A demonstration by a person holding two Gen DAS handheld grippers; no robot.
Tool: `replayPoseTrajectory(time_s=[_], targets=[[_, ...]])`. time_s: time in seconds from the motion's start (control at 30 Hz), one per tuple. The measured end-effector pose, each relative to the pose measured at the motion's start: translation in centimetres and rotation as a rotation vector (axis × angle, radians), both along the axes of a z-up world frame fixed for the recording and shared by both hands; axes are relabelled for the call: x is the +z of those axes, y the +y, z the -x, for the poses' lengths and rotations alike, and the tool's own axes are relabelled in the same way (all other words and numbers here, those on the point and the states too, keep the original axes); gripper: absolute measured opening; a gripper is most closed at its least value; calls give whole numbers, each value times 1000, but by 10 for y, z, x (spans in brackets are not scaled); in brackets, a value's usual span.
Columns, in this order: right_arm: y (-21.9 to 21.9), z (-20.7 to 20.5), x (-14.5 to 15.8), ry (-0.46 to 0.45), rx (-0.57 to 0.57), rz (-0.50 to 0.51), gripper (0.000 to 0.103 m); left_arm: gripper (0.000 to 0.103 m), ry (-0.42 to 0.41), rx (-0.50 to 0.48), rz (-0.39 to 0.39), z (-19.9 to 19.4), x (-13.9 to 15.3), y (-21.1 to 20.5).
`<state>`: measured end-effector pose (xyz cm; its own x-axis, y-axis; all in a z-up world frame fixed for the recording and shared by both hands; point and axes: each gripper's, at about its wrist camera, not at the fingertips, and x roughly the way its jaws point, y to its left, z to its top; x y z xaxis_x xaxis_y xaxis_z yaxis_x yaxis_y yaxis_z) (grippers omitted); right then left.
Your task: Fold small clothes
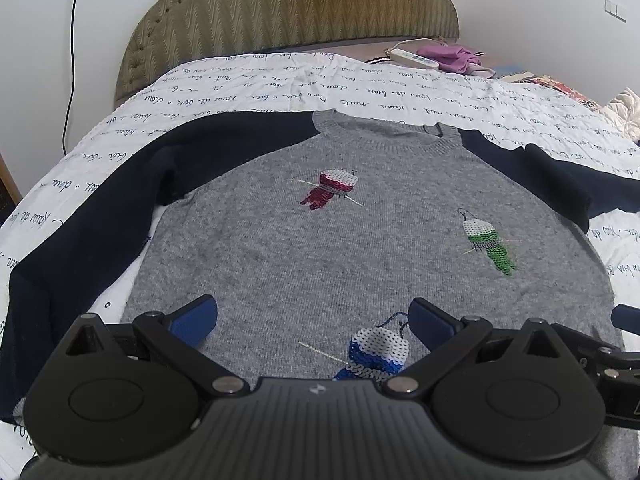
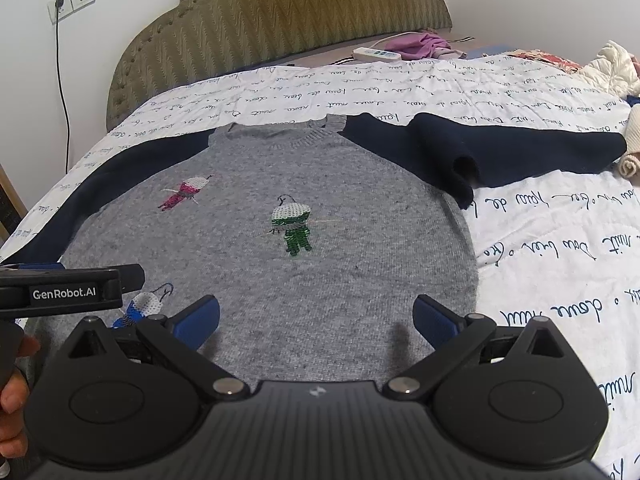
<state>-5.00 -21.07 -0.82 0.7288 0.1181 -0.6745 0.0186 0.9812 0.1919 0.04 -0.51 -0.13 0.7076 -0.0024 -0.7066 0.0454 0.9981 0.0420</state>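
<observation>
A small grey sweater (image 1: 304, 236) with navy sleeves and three sequin birds lies flat, front up, on the bed; it also shows in the right wrist view (image 2: 256, 264). Its left sleeve (image 1: 80, 208) runs down the left side and its right sleeve (image 2: 520, 152) stretches right with a fold near the shoulder. My left gripper (image 1: 314, 320) is open and empty above the lower hem near the blue bird (image 1: 376, 352). My right gripper (image 2: 316, 318) is open and empty above the lower right of the sweater body. The left gripper (image 2: 72, 286) shows at the left edge of the right wrist view.
The white bedspread (image 2: 560, 240) with script print covers the bed. An olive padded headboard (image 1: 296, 4) stands at the back. A power strip (image 1: 414, 58), purple cloth (image 1: 452, 56) and other small clothes (image 2: 612, 68) lie at the far right.
</observation>
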Motion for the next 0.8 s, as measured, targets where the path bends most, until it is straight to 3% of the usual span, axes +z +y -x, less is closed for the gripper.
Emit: replayPoseTrajectory(time_s=[0.8], targets=[[4,1,1,-2,18,-1,103,103,4,16,12,0,0,3]])
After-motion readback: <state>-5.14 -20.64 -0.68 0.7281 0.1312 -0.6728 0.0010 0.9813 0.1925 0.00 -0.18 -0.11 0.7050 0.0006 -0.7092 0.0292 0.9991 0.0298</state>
